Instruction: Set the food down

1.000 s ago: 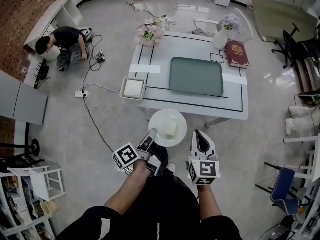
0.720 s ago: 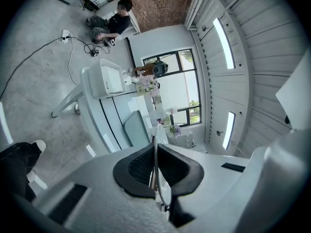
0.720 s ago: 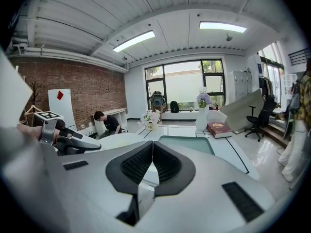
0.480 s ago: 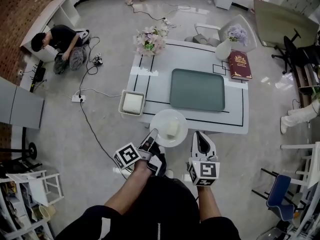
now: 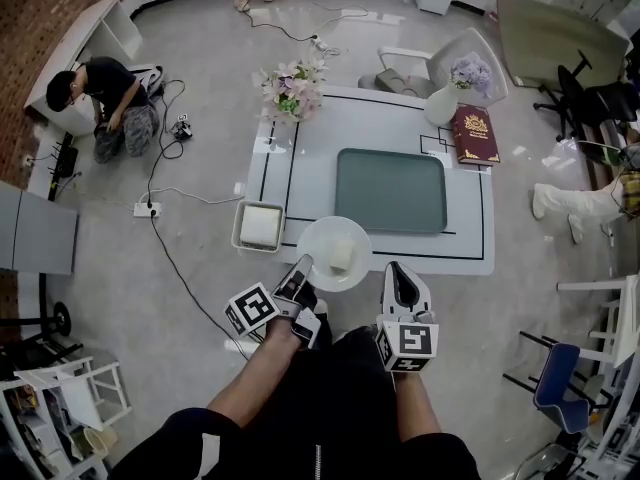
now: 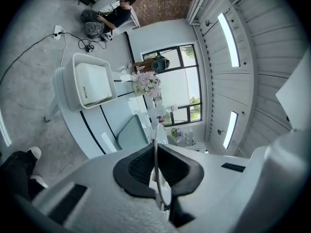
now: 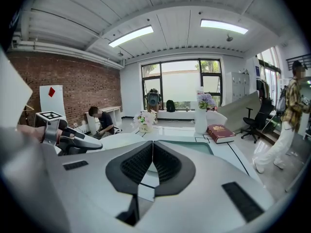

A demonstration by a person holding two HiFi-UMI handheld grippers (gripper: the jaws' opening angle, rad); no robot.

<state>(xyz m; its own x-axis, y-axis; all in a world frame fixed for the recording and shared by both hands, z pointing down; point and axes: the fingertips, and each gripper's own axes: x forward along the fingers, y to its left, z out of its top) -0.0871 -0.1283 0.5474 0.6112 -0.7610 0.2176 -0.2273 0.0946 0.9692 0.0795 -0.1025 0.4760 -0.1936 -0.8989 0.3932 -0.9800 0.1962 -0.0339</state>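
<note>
Though the plate (image 5: 315,246) overlaps the table (image 5: 300,173), a tray (image 5: 390,190) lies beyond.

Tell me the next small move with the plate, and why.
Probably ease the plate forward, then lower it. The left gripper has its jaws pinched on the rim, and the plate hangs only partly over the near edge of the table, short of the tray.

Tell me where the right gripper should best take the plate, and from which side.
Probably the bare rim of the plate nearest the right gripper, coming in level from the person's side. The plate is thin and flat, so only its edge fits between jaws. The food sits mid-plate, and the left gripper clamps the rim's left part. The right jaws are shut and must open first.
</note>
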